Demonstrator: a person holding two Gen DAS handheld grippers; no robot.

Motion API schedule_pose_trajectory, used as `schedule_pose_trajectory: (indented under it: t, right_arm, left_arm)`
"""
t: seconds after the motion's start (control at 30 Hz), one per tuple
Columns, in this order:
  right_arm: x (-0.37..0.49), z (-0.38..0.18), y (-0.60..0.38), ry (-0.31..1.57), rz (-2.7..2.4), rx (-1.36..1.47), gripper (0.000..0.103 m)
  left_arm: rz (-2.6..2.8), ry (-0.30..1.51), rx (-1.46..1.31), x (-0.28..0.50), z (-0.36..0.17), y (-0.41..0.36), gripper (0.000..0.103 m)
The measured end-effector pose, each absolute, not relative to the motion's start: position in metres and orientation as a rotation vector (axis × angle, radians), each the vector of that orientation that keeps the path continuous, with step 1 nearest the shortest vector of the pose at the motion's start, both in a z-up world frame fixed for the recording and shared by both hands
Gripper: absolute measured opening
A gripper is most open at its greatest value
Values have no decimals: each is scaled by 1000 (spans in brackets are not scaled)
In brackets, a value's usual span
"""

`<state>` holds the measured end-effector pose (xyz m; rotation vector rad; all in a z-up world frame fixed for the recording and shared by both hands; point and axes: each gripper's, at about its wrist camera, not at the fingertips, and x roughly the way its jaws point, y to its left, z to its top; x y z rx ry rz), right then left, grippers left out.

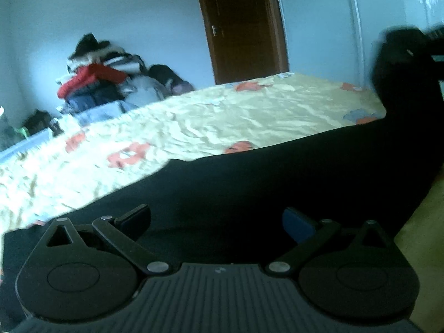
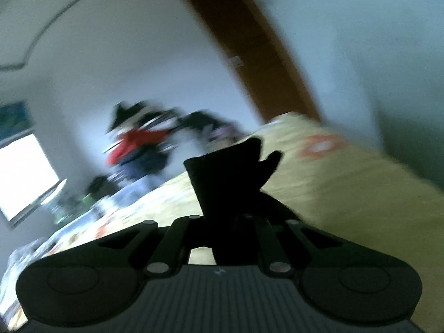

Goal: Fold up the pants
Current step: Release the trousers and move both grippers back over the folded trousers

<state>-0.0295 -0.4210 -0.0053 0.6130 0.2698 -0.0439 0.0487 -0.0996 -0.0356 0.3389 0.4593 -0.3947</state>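
Two grippers are mine to work, one in each hand. My right gripper (image 2: 222, 216) is squeezed tight on a bunch of the black pants (image 2: 222, 172). The cloth sticks up out of the closed jaws like a little flag. My left gripper (image 1: 216, 222) is wide open, with nothing between its fingers (image 1: 298, 223). It hangs just over the pants (image 1: 249, 188), which lie flat and dark along the near side of the bed (image 1: 194, 116).

From the left camera I can see one end of the pants pulled up high at the far right, where my other gripper has it. So I think I am at the start of a fold, with one end lifted to go over the rest.

To do it well, I should keep my right grip tight so the cloth does not slip out. I should carry that end over slowly and low, so it lands edge on edge with the part below. My left gripper could press or pinch the flat part so it does not slide on the yellow sheet. The right picture is very blurry, so I cannot tell how much cloth I have. If it is only a thin bit, it may pull free.

A pile of clothes (image 1: 105, 83) sits at the far end of the bed, well away from the pants.
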Motion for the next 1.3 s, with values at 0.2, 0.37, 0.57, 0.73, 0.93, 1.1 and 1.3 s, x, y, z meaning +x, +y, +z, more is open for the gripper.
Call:
schedule_pose_trajectory:
  t: [0.2, 0.37, 0.57, 0.73, 0.93, 1.1, 1.3]
  right_arm:
    - [16, -22, -320, 425, 232, 591, 6]
    - [36, -53, -255, 577, 330, 528, 8]
    - [39, -53, -219, 642, 276, 283, 23]
    - [19, -40, -190, 637, 343, 103, 84]
    - [4, -18, -212, 543, 465, 354, 84]
    - [23, -48, -224, 742, 326, 439, 84]
    - [12, -39, -204, 715, 236, 355, 96]
  left_arm:
    - [-304, 469, 385, 47, -38, -72, 103]
    - [-204, 455, 390, 47, -37, -38, 103]
    - [-170, 492, 312, 49, -40, -11, 103]
    - [-188, 511, 270, 47, -42, -3, 103]
    - [-198, 523, 218, 44, -42, 11, 103]
    - [-187, 504, 229, 35, -39, 18, 103]
    - [-137, 484, 212, 25, -32, 45, 103]
